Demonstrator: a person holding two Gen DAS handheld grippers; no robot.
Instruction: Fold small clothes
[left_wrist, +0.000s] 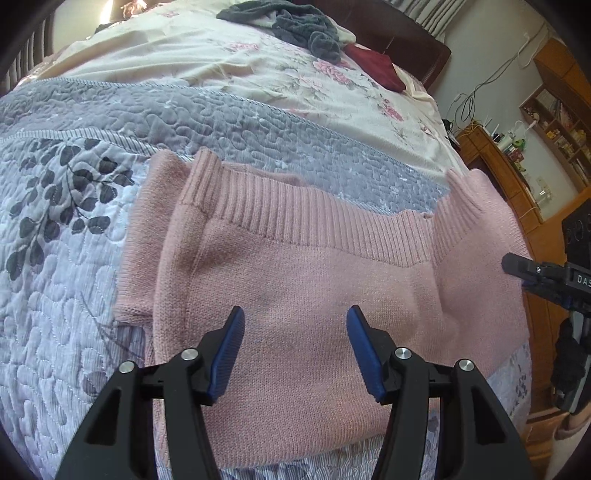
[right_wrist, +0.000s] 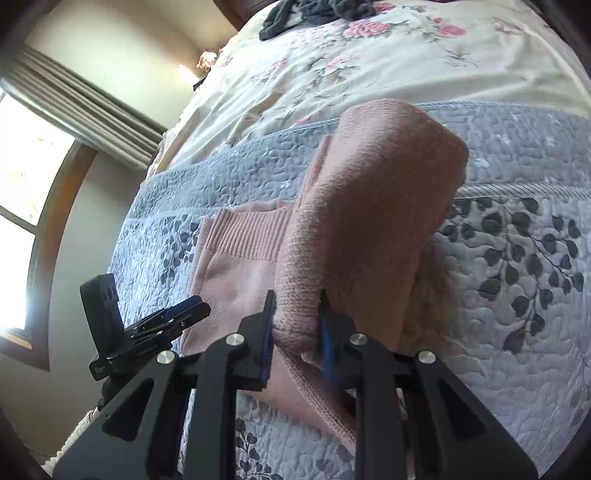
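A: Lying flat just ahead of the left gripper is the pink knit sweater, its ribbed hem running across beyond the fingertips.

B: And those jaws?

A: Spread wide, nothing between them — the blue pads hover over the middle of the knit. To their left a sleeve lies folded in against the body.

B: What about the other side?

A: The right gripper is clamped on a thick fold of the same sweater. The fold rises ahead of its fingers, lifted off the rest, which lies to the gripper's left with its ribbed band showing.

B: Under it all?

A: A grey-and-white quilted bedspread with dark leaf prints, directly below both grippers. Farther ahead comes a cream floral sheet, and at its far end a dark grey heap of cloth beside a maroon piece. Off to the left gripper's right stand wooden shelves.
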